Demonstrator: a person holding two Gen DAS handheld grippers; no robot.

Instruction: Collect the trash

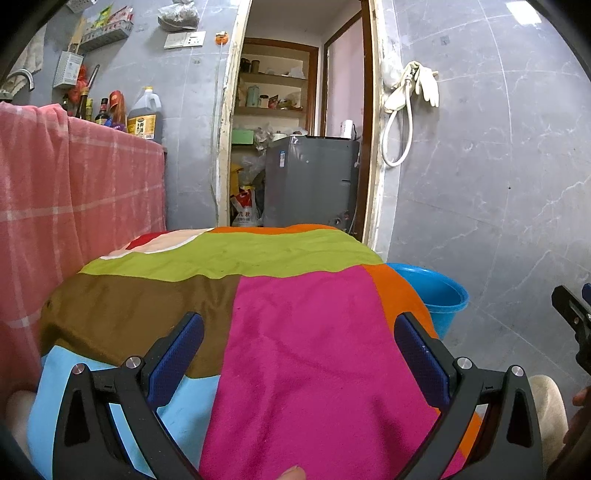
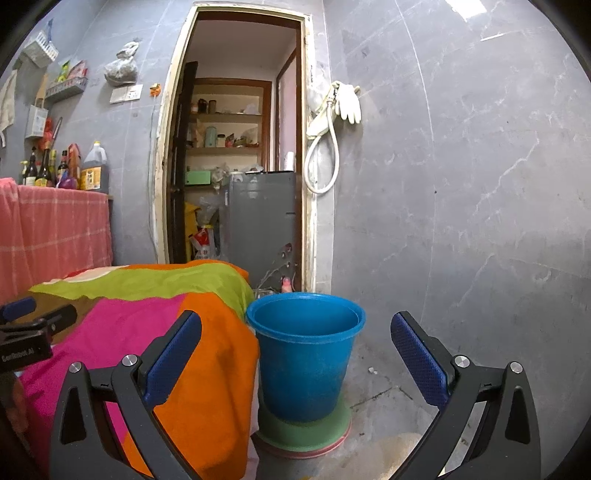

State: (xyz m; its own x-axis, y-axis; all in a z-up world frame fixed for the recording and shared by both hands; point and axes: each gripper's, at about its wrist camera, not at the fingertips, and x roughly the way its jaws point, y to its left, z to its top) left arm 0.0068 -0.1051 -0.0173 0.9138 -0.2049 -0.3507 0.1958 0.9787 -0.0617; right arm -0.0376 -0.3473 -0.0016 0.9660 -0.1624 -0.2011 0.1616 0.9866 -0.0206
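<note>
Jaws of both the left gripper (image 1: 299,354) and right gripper (image 2: 295,354) stand wide open and empty, no trash is visible, and the blue bucket (image 2: 304,354) stands on the floor just beside the patchwork-covered tabletop (image 1: 288,332), so a low right-gripper sweep could tip it.

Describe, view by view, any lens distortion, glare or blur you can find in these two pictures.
Left wrist view: fisheye bends the door frame, black corners vignette the picture, the patchwork cloth is soft close up, and the left hand-held gripper is sharp. Right wrist view: the same barrel curve, a bright glare streak on the grey wall, the blue bucket is crisp, and lighting is even.
</note>
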